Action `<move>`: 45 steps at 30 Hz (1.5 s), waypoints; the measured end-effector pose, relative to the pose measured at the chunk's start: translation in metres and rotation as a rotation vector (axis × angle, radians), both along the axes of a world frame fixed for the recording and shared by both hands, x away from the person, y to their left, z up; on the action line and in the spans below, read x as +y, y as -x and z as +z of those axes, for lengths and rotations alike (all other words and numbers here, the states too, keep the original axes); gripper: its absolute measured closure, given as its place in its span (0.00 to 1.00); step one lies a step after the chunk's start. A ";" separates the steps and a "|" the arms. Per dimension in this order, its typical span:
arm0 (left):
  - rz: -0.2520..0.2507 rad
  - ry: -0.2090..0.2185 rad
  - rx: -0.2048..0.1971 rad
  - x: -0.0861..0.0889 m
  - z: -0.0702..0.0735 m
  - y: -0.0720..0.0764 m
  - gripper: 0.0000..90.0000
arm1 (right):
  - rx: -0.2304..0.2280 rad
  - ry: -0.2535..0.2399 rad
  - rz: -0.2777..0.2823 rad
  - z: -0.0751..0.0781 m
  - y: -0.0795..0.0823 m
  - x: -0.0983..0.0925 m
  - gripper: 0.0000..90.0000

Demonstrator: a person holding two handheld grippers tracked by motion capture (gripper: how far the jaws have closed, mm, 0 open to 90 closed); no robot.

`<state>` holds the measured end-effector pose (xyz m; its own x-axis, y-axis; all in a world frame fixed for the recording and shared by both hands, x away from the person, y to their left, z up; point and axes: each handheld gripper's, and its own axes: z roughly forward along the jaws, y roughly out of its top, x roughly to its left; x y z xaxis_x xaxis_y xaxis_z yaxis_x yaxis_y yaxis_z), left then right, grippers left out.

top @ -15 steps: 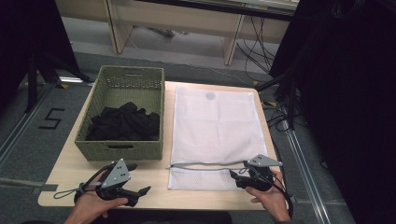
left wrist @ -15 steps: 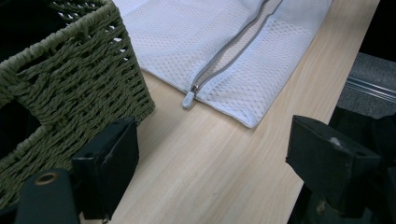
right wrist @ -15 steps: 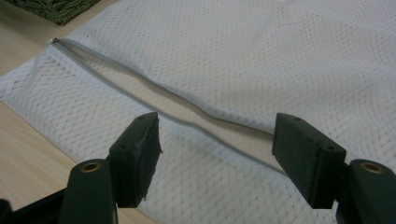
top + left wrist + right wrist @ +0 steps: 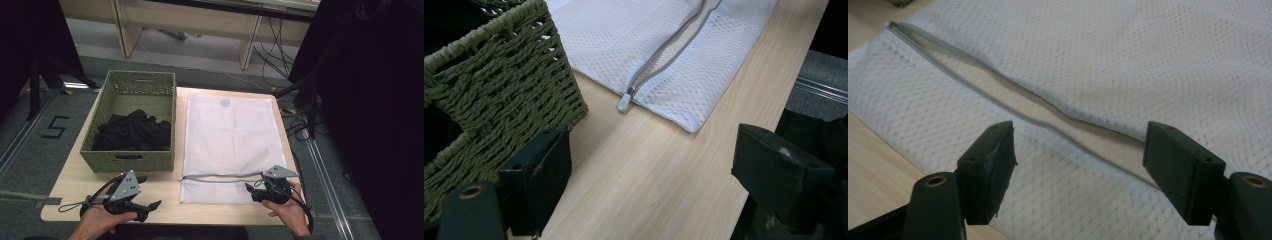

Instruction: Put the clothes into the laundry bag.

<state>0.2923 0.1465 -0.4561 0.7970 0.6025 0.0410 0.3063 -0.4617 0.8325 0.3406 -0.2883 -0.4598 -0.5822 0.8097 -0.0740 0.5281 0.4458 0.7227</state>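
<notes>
A white mesh laundry bag lies flat on the right half of the table, its grey zipper running across near the front edge. The zipper pull sits at the bag's left end. In the right gripper view the zipper gapes slightly. My right gripper hovers open just over the bag's front right corner, jaws either side of the zipper line. My left gripper is open above bare wood in front of the basket, pointing toward the zipper pull. Neither holds anything.
A green woven basket with black clothes stands on the table's left half, its front corner close to my left jaw. The wooden table has a free strip along the front. Floor, cables and desk legs lie beyond.
</notes>
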 end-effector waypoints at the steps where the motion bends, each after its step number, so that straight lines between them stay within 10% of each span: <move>1: -0.006 -0.012 -0.001 0.000 0.000 0.000 0.17 | -0.006 0.025 0.003 -0.001 -0.001 0.000 0.33; 9: 0.009 -0.016 0.013 0.001 0.000 -0.001 0.17 | 0.032 0.122 -0.005 -0.013 -0.025 0.000 0.25; 19: 0.022 0.000 0.017 0.001 -0.001 -0.003 0.18 | 0.028 0.223 0.124 -0.024 -0.058 0.030 0.27; 27: 0.023 -0.024 0.004 0.002 0.000 -0.003 0.18 | 0.088 0.216 0.160 -0.036 -0.075 0.051 0.29; 38: -0.007 -0.012 -0.008 0.000 0.002 -0.002 0.18 | 0.037 0.235 0.101 -0.036 -0.098 0.042 0.44; 45: 0.002 -0.007 -0.013 0.001 0.002 -0.002 0.19 | 0.149 0.067 0.076 -0.038 -0.104 0.035 0.69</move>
<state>0.2941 0.1470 -0.4545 0.7953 0.6036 0.0558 0.2959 -0.4670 0.8332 0.4443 -0.2529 -0.4981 -0.6502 0.7590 -0.0340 0.5904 0.5328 0.6062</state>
